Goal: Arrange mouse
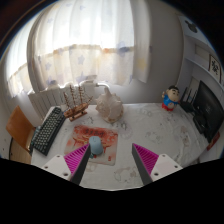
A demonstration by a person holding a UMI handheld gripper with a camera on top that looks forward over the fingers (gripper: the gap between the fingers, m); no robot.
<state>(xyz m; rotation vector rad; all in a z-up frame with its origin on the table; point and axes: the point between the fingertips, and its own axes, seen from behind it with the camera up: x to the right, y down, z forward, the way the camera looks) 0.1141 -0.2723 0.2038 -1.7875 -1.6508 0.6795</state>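
A small light-blue mouse [96,146] rests on a patterned orange-red mouse mat [92,137] on the white table [150,125]. My gripper [112,162] hangs above the table's near edge with its fingers wide apart. The left finger's magenta pad [75,159] lies just left of the mouse, and the right pad [148,160] is well off to the mouse's right. The mouse sits just ahead of the left finger, not gripped.
A black keyboard [47,130] lies left of the mat. A wooden model [75,100] and a white plush [109,104] stand behind it. A blue-and-red toy figure [172,97] and a dark monitor [208,108] stand at the right. Curtained windows lie beyond.
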